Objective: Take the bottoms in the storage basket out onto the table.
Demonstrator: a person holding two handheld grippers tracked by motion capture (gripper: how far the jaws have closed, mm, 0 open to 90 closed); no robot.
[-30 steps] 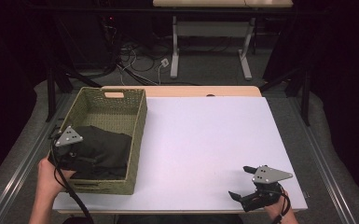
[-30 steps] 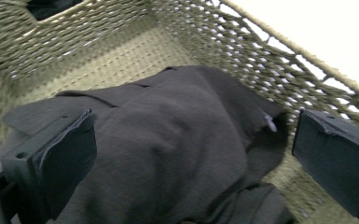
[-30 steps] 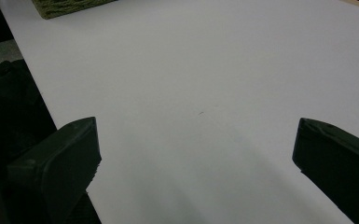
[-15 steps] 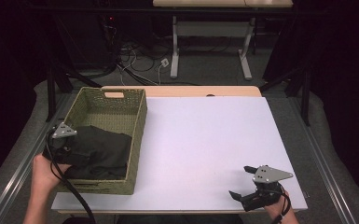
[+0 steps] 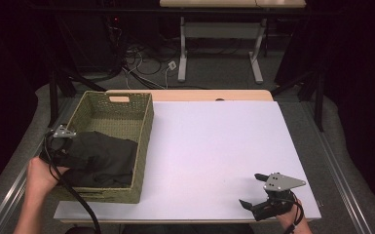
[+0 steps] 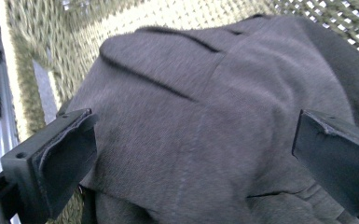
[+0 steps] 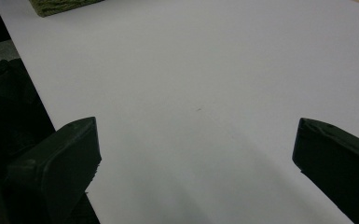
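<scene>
The person's left hand (image 5: 41, 173) came in beside the near left corner of the woven green basket (image 5: 145, 127), gripping the black two-jaw left gripper (image 6: 191, 154), whose jaws stood wide apart and pointed down into that basket, its black cable looping back past the forearm. Well to the right of the basket, the right hand (image 5: 287, 217) held the black right gripper (image 5: 253, 191) low, grey plate on top, jaws spread wide and aimed toward the basket.

text: none legible | labels: none | brands: none | numbers: none | signs: none
</scene>
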